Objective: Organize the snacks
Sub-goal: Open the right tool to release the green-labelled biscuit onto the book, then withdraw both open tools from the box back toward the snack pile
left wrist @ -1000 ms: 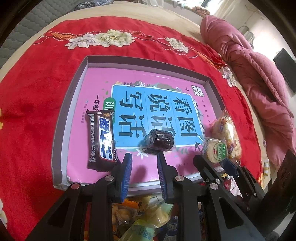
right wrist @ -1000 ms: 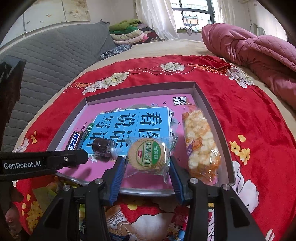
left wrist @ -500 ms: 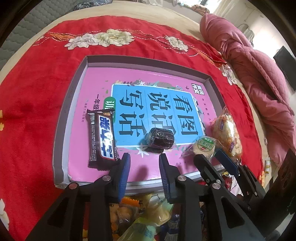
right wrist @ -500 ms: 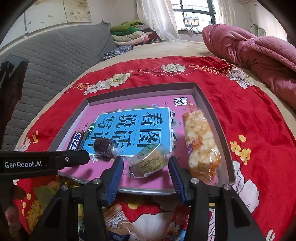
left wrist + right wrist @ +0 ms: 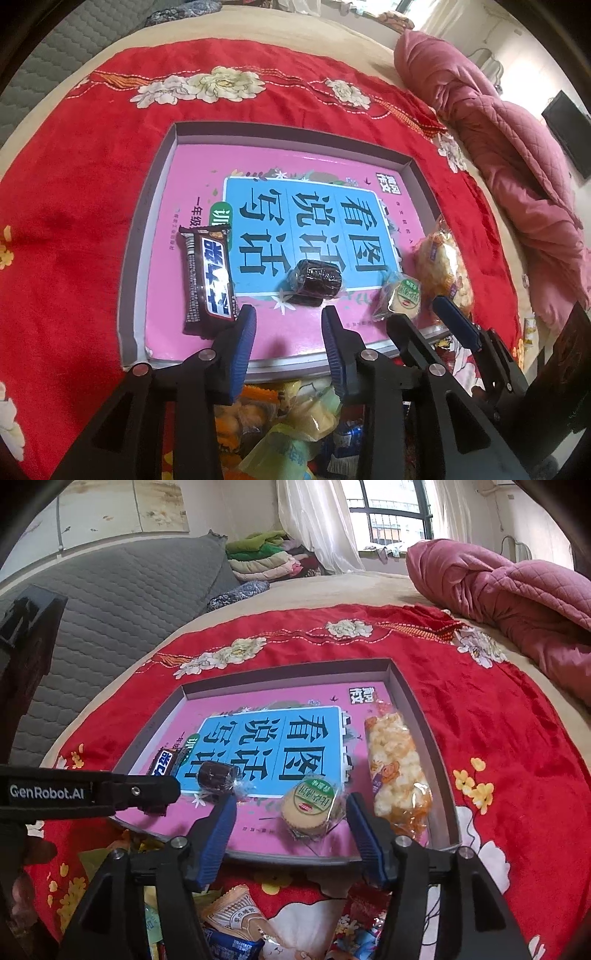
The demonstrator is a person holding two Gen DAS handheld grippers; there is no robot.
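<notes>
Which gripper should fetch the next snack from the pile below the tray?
Either, perhaps left: the left gripper and right gripper are open and empty, and the heap of wrapped snacks lies under the left's fingers.

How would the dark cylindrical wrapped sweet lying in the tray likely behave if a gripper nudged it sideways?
The dark wrapped sweet lies on its rounded side, so it would probably roll. Its glossy wrapper looks slippery. It seems small, likely light.
</notes>
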